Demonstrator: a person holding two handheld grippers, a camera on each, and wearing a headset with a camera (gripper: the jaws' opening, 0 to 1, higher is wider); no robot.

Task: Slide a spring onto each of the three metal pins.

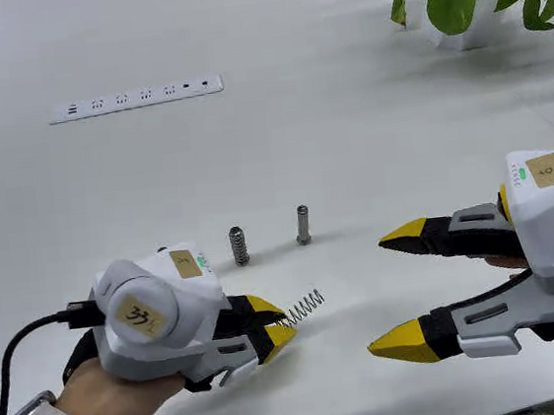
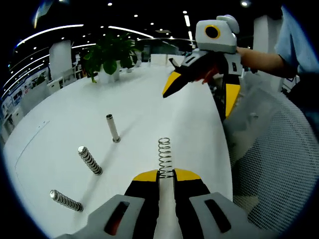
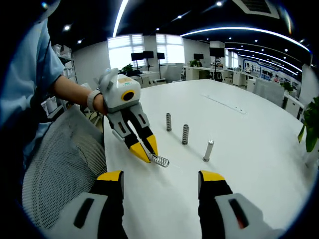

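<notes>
1. Yellow-tipped left gripper [image 1: 278, 326]: jaws pinched together on the near end coils of the spring [image 1: 302, 307]. Right gripper [image 1: 377, 294]: jaws wide apart, nothing held.
2. We note the spring juts straight out past the jaws, low over the table [image 1: 346, 111]. Its long axis is in line with the gripper and nearly flat, and its free end is aimed roughly toward the bare pin [image 1: 303, 224].
3. Bare pin stands upright, well apart. Two sprung pins [image 2: 89, 160] [image 2: 66, 200] stand beside it.
4. Risks we judge:
   - The hold is on the end coils only, so the spring may swing or slip out.
   - Unless the spring is tipped upright, its mouth could catch the pin top and buckle, or topple the pin.
</notes>
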